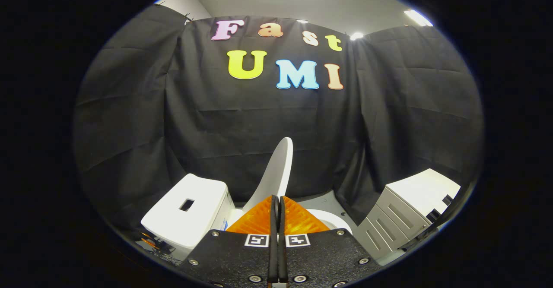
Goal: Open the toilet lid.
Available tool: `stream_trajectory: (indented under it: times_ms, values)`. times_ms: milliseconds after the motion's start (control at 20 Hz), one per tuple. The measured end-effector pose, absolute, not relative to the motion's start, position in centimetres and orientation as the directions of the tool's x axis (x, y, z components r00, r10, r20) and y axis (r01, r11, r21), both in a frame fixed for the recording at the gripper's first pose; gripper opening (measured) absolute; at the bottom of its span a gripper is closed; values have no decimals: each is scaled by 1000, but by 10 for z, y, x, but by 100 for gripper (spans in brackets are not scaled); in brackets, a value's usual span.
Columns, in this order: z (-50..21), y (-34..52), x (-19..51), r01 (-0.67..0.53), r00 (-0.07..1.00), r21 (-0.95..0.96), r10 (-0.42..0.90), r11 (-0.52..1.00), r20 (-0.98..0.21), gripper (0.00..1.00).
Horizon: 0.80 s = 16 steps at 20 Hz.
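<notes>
The white toilet lid (275,172) stands raised, nearly upright, just beyond my fingertips and leaning toward the tank. The white tank (190,212) with a dark rectangular button recess sits to the left of the lid. Part of the white bowl rim (335,220) shows to the right of my fingers. My gripper (276,199) is shut, its two orange fingers (255,221) pressed together with nothing between them, the tips close below the lid's lower edge. Whether the tips touch the lid I cannot tell.
A grey-white cabinet with drawers (406,214) stands to the right of the toilet. Black cloth walls close in behind and on both sides. Cables and small orange items (155,242) lie on the floor left of the tank.
</notes>
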State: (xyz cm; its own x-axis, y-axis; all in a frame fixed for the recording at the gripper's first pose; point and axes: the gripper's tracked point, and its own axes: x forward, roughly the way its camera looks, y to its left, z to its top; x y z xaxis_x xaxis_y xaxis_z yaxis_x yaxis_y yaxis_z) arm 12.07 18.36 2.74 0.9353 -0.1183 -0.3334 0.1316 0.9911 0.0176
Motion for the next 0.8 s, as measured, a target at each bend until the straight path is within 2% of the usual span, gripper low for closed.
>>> stream_trajectory:
  times_ms: [800]
  values:
    - [42, 254, 125, 35, 962, -52, -48, 998, -268, 0]
